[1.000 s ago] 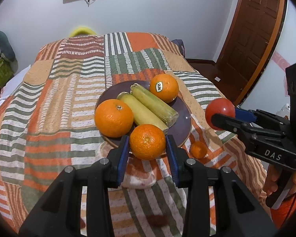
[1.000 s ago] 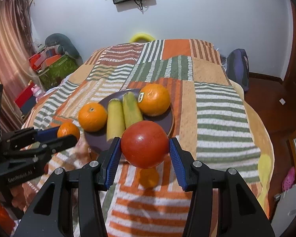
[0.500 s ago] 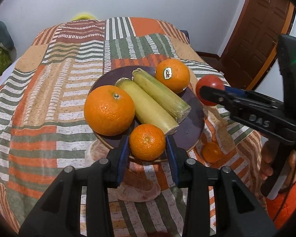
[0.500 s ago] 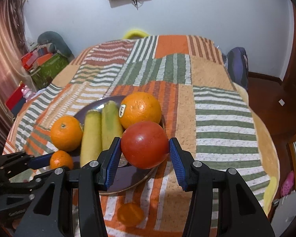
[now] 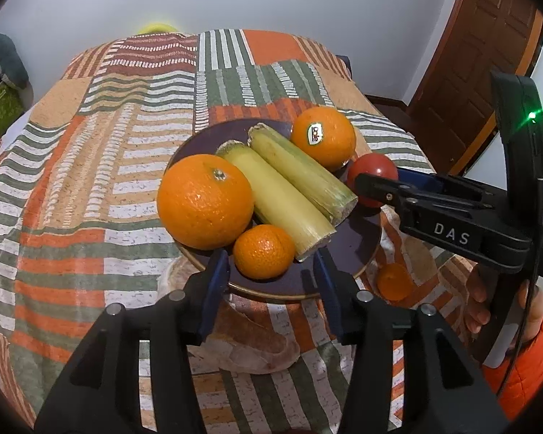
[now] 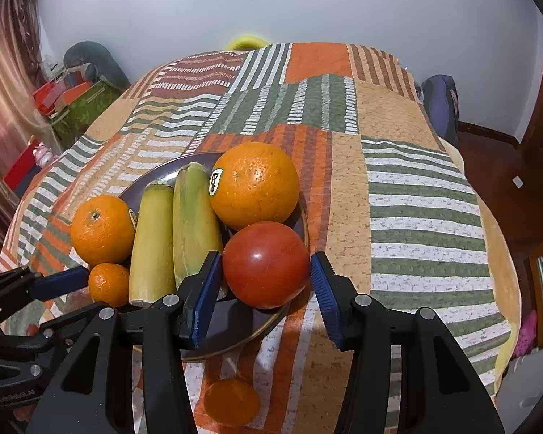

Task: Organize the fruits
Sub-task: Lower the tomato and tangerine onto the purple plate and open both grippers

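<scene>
Left wrist view: left gripper [image 5: 271,278] jaws just opened, gaps both sides of mandarin [image 5: 264,251], which now sits on plate [image 5: 362,253] near rim against big orange [image 5: 205,200] — released to rest there. Right gripper [image 6: 266,278] jaws apart around tomato [image 6: 266,264], set on plate's right edge by corn [image 6: 195,217]. Another mandarin [image 6: 231,401] on bedspread, off plate.

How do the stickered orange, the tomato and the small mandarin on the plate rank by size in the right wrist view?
1. Stickered orange and tomato: they look about alike; the tomato sits nearer the camera, so I won't rank them.
2. Small mandarin: clearly the smallest, at the plate's near left edge.
</scene>
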`<action>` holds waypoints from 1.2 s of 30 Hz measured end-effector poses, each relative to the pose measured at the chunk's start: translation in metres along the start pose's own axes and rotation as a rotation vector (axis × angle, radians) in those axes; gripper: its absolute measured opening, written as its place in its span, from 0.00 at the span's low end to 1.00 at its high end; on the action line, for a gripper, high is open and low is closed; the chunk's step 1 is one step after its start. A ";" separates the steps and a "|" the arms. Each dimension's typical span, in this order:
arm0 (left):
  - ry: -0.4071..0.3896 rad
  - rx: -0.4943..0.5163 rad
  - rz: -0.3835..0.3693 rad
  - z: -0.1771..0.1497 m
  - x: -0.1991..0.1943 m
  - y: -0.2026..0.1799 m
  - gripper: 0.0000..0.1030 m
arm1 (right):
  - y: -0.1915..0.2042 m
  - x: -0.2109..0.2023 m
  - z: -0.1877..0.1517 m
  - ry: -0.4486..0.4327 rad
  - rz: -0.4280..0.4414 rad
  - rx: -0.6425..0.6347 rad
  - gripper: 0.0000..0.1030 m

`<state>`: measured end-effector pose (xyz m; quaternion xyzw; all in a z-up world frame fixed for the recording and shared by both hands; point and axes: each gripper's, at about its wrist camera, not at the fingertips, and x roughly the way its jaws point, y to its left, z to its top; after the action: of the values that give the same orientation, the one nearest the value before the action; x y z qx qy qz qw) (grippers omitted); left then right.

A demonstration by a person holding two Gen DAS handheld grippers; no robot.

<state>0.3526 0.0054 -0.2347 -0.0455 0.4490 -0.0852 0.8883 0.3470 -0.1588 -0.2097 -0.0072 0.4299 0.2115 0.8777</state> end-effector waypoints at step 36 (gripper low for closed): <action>0.113 -0.058 0.048 -0.044 -0.019 0.011 0.67 | 0.027 -0.071 -0.061 -0.013 -0.036 -0.047 0.59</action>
<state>0.3075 0.0196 -0.2480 -0.0555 0.5016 -0.0535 0.8617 0.2523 -0.1717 -0.1900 -0.0342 0.4187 0.2056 0.8839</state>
